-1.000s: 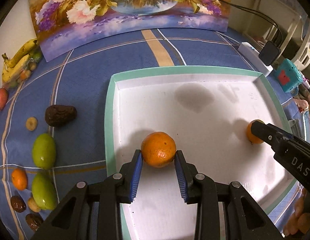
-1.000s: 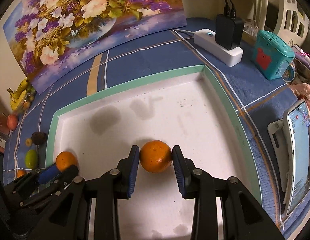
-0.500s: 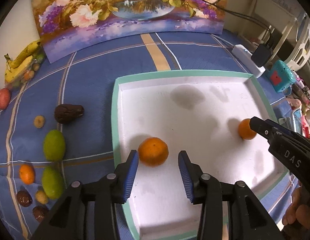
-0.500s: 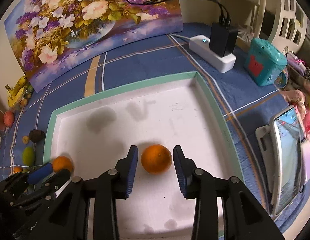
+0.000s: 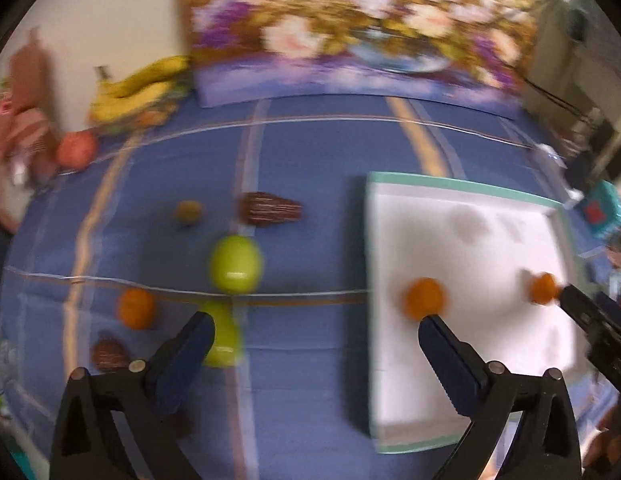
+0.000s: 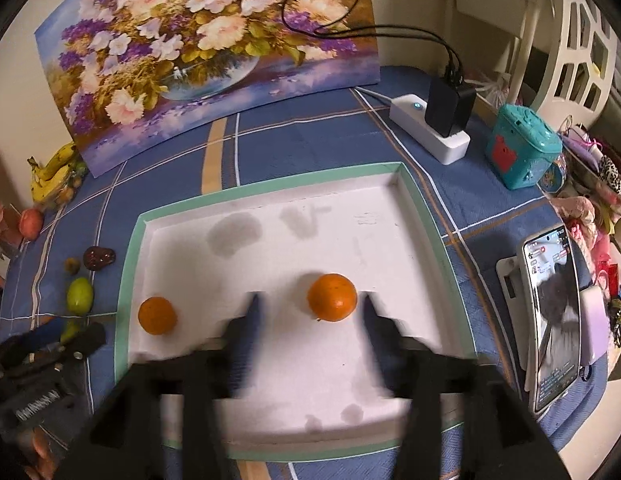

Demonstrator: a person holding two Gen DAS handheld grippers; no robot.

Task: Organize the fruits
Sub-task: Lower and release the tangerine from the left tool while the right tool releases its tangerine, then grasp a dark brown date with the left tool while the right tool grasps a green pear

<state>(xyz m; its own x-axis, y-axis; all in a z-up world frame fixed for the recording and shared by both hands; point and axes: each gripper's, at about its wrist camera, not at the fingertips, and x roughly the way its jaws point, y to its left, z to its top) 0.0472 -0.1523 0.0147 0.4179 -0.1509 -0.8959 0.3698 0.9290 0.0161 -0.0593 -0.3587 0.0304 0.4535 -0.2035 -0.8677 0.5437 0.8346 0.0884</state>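
Clearly the loose fruits on the left wait for sorting: a small orange [image 5: 136, 308], two green fruits [image 5: 236, 264] and a dark brown fruit [image 5: 268, 210] lie on the blue-clothed counter [image 5: 310, 152], outside the tray. The left gripper [image 5: 316, 326] hangs over this group with its jaws opening wide and nothing between them, probably to take the next fruit. To the right, the white tray [image 6: 124, 280] with the green rim already holds two oranges, well apart from each other: the left orange [image 6: 157, 315] near the left wall and the right orange [image 6: 332, 297] toward the middle. The right gripper [image 6: 308, 310] is also opening; the right orange sits between its fingers without touching them, so it seems released there.
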